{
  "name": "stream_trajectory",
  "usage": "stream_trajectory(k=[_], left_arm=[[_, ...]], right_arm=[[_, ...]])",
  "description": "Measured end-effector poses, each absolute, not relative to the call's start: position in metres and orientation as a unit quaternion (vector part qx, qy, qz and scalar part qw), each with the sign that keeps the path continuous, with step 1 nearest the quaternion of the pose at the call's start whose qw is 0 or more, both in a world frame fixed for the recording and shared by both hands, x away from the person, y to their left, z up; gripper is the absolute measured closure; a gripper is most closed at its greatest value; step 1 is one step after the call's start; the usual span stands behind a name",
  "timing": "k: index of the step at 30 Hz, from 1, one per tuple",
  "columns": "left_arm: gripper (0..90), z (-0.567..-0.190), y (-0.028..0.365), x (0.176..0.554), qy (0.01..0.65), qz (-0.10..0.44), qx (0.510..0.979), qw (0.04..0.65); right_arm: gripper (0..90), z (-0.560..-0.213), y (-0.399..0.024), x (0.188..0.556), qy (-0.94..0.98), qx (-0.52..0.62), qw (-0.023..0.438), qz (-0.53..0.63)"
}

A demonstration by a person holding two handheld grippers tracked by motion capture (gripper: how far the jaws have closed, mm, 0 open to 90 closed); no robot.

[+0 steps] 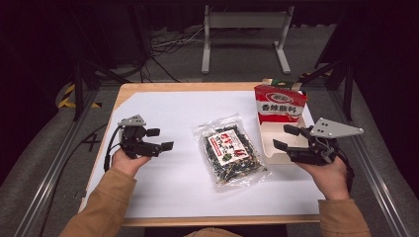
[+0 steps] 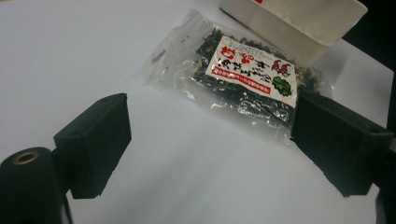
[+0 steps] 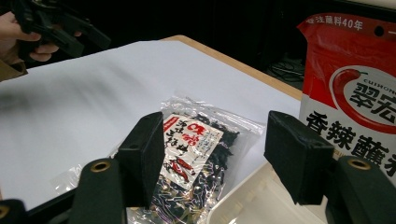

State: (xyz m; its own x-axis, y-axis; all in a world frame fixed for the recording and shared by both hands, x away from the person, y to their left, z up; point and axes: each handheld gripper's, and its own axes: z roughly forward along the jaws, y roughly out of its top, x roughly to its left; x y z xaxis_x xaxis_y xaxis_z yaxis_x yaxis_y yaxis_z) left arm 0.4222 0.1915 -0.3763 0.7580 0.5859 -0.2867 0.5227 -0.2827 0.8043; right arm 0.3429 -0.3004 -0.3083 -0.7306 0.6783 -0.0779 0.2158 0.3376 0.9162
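— Both sleeves come in low; is my left hand-held gripper (image 1: pixel 160 139) spread?
— Yes, empty. I see the right hand-held gripper (image 1: pixel 285 138) spread too, the snack bag (image 1: pixel 231 150) flat on the worktop (image 1: pixel 163 106) between them.

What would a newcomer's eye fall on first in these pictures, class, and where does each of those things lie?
First the clear packet of dark dried food, flat in the middle of the white sheet. Next the red and white pouch, upright at the far end of a white tray to its right. The left gripper and right gripper flank the packet, open and empty.
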Motion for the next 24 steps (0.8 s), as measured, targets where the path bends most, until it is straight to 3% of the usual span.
stream_trajectory(k=[10,15,24], left_arm=[[8.1,-0.365,0.168,0.444,0.364,0.050,0.800,0.474],[8.8,-0.364,0.157,0.457,0.367,0.030,0.798,0.476],[8.4,-0.368,0.134,0.474,0.339,0.049,0.813,0.471]], right_arm=[[25.7,-0.313,-0.298,0.342,0.782,0.289,0.233,0.500],[23.8,-0.315,-0.299,0.339,0.782,0.290,0.233,0.500],[21.2,-0.313,-0.301,0.329,0.777,0.294,0.240,0.502]])
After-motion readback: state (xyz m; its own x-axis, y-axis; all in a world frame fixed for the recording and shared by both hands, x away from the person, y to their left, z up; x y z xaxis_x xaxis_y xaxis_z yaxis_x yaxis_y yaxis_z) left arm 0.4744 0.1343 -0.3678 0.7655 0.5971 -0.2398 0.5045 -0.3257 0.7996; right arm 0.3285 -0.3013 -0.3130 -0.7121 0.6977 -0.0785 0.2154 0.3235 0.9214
